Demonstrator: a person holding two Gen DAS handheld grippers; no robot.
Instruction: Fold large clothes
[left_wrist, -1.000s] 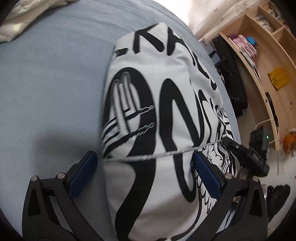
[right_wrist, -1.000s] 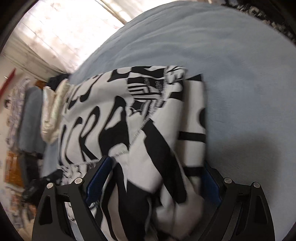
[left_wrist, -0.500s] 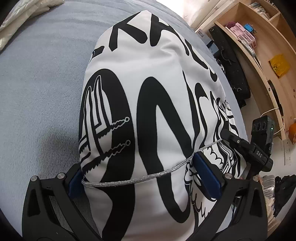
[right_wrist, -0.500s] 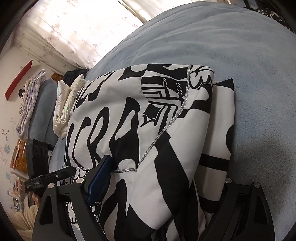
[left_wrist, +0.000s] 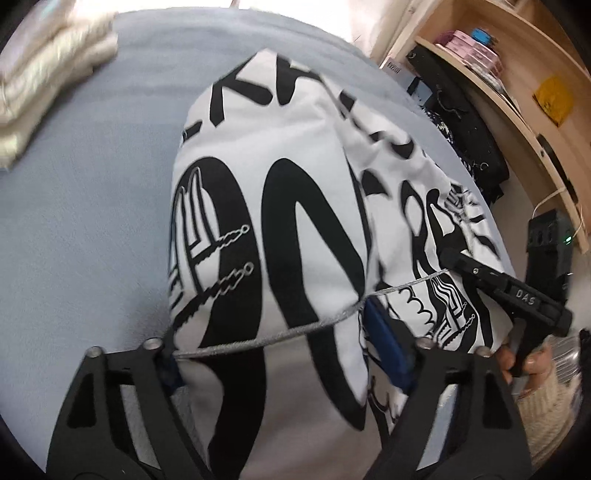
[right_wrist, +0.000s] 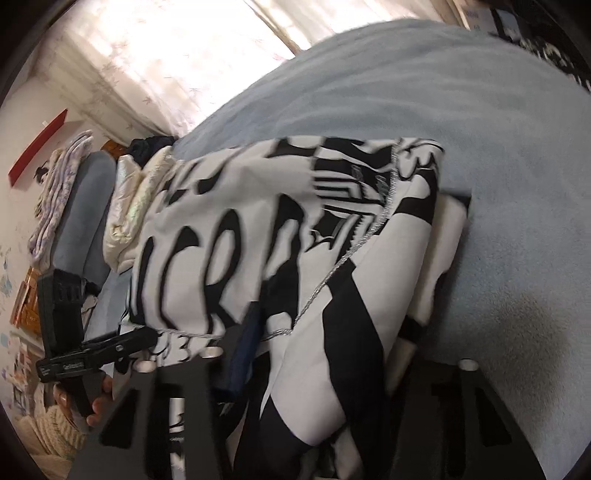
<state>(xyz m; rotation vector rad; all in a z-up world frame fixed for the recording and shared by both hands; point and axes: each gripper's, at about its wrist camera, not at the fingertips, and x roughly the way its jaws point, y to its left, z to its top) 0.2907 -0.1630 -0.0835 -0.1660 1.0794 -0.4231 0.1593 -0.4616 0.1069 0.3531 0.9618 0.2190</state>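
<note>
A large white garment with bold black lettering and a silver chain trim (left_wrist: 295, 206) lies folded on a light blue bed; it also shows in the right wrist view (right_wrist: 280, 236). My left gripper (left_wrist: 280, 354) is shut on the garment's near edge, cloth bunched between its blue pads. My right gripper (right_wrist: 325, 362) is shut on a thick fold of the same garment. The right gripper also shows in the left wrist view (left_wrist: 506, 295), held in a hand at the garment's right side. The left gripper shows in the right wrist view (right_wrist: 92, 350).
The blue bed cover (left_wrist: 92, 221) spreads left of the garment. Folded cream bedding (left_wrist: 44, 74) lies at the far left corner. A wooden shelf unit (left_wrist: 517, 92) and a black bag (left_wrist: 465, 122) stand past the bed's right edge. A curtained window (right_wrist: 166, 55) is behind the bed.
Both grippers have closed on the garment's near edge, and the cloth has bunched and lifted between them. The views have tilted and blurred with the motion.
</note>
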